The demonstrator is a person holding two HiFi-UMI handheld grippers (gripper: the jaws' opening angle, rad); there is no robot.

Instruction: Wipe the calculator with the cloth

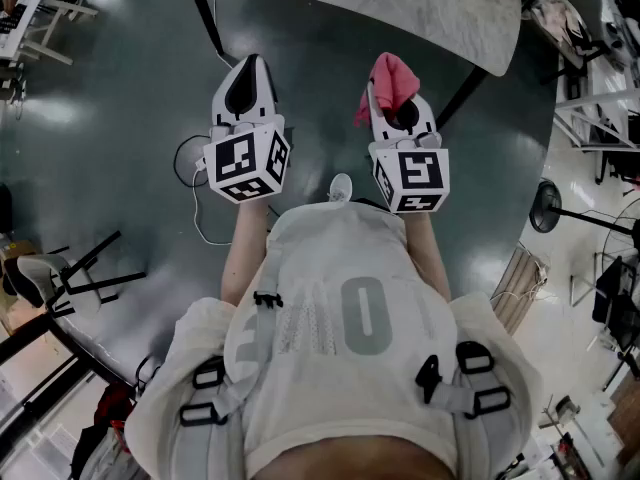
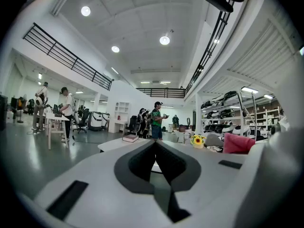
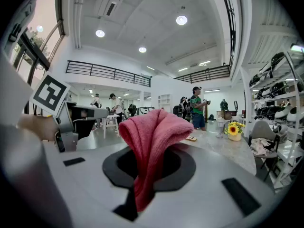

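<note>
Table (image 1: pixel 400 3) grey, floor (image 1: pixel 120 128) glossy, right tool (image 1: pixel 400 108) grips cloth (image 1: pixel 390 76)

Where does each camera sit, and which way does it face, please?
Head view: on the person's head, looking steeply down at the floor; torso, left gripper, right gripper show.
Left gripper view: on the left gripper, level along its shut fingers toward the table.
Right gripper view: on the right gripper, along fingers gripping the cloth; left gripper at left.
Shared: both gripper views show sunflowers.
</note>
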